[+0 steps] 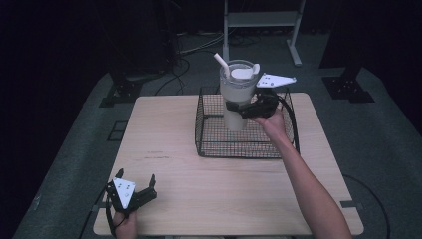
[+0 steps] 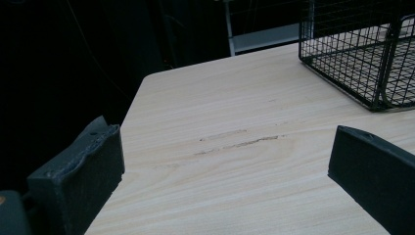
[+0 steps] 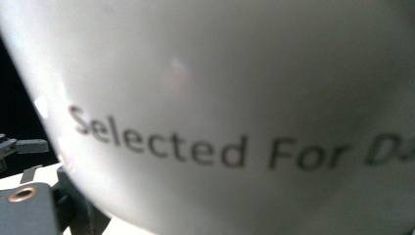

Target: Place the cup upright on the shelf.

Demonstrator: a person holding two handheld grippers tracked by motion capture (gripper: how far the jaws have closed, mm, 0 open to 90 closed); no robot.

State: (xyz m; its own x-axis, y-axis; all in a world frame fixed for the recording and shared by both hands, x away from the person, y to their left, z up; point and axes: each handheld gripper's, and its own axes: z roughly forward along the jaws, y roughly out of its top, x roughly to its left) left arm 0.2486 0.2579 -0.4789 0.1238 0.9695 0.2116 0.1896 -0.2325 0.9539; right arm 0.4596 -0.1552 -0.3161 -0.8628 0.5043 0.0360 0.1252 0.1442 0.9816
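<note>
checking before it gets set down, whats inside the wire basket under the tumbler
Only bare mesh floor shows inside the wire basket. The tumbler, gripped by the right tool, hides the patch beneath it.

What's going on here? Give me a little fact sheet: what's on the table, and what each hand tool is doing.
table: light wood tabletop
basket: black wire basket on the table's far half
tumbler: white tumbler with lid and straw, held upright over the basket; whether it touches the basket floor cannot be told
tumbler text: "Selected For D..." in the right gripper view
right gripper: jaws shut on the tumbler
left gripper: jaws open, holding nothing, at the table's near left corner
</note>
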